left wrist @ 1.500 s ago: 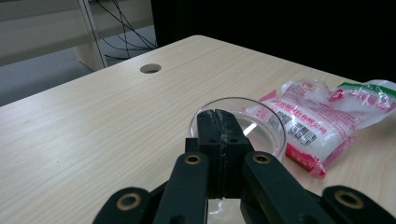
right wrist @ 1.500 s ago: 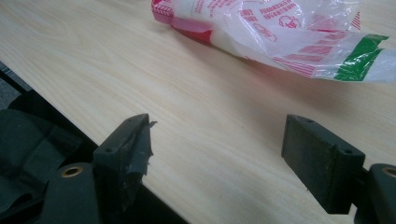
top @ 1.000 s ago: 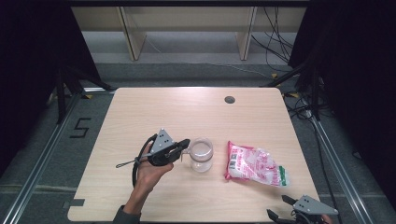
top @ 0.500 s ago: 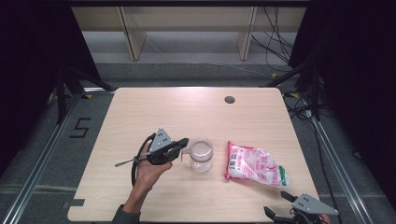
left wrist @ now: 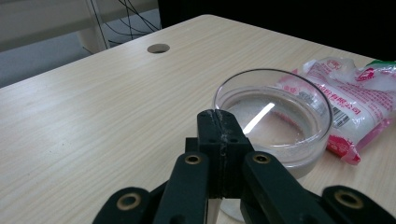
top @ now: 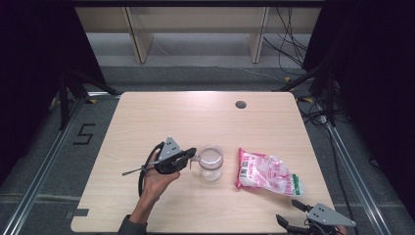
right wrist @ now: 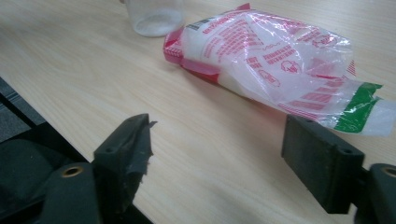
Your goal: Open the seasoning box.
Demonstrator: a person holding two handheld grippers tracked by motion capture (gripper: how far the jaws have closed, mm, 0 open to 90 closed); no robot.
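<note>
Glass cup sits just beyond the left gripper's shut jaws, at its rim; right gripper gapes wide, bag ahead.

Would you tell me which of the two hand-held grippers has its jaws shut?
The left hand-held gripper, beside the clear cup, is shut; the right hand-held gripper has its jaws wide apart.
</note>
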